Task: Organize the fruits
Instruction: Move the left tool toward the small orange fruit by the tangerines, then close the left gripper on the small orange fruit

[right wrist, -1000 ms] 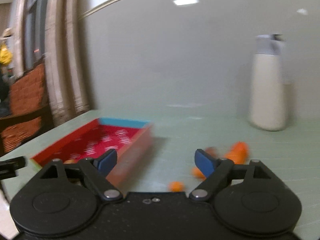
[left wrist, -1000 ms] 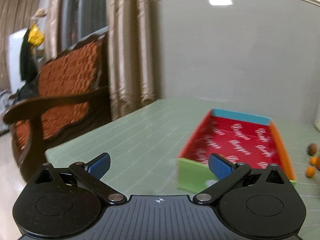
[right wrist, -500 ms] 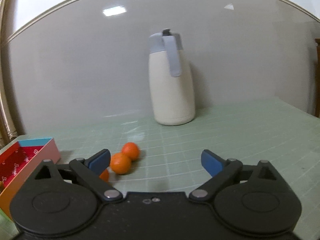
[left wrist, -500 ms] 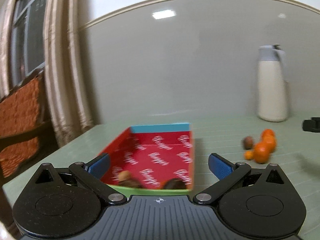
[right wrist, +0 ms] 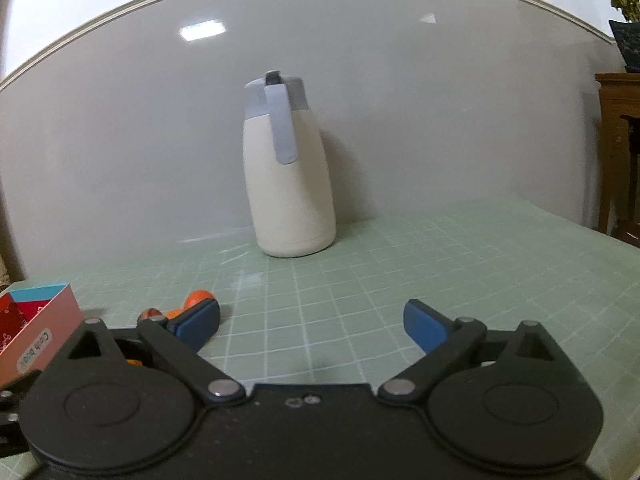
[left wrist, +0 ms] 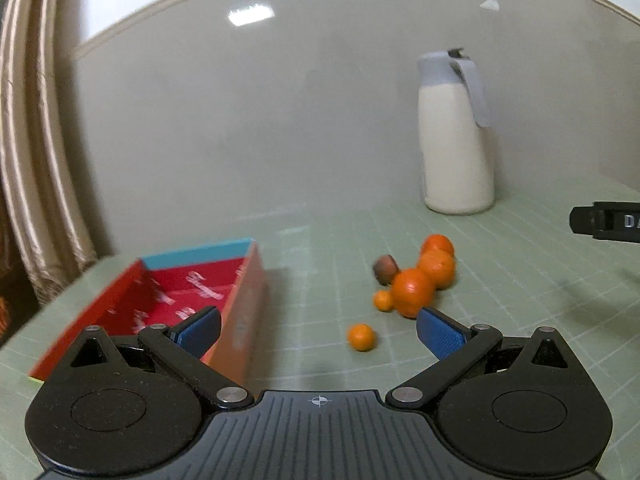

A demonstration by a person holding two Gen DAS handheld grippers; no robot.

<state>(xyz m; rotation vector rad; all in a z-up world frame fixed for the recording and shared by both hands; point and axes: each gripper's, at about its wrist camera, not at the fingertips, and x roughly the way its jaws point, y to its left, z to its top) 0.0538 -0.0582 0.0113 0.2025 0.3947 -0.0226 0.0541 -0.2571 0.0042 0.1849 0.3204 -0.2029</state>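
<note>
- Left wrist view: left gripper point(left wrist: 318, 326) has its jaws spread wide with nothing between them. Fruit lies loose on the green table point(left wrist: 520, 280): a small orange fruit point(left wrist: 361, 337) just ahead at about 12 o'clock, and a cluster of larger oranges point(left wrist: 424, 276) with a brown fruit point(left wrist: 385, 269) at about 1 o'clock. The red box point(left wrist: 192, 288), open-topped, sits at about 10 o'clock, well apart from the cluster.
- Step in hand, as I judge it: approach to a pick. The next move calls for centring the jaws on one fruit, likely the lone small one, then closing gently, since round fruit may roll.
- A white jug point(left wrist: 456, 140) stands upright behind the cluster at 1 o'clock, clear of the path. The other tool's tip pokes in at 3 o'clock.
- Right wrist view: right gripper point(right wrist: 312, 326) is wide apart and empty, facing the jug at 12 o'clock. Oranges peek out behind its left finger point(right wrist: 198, 322) at 10 o'clock; the box corner is at 9 o'clock.
- Obstacle: the tight cluster leaves little room for a finger.
</note>
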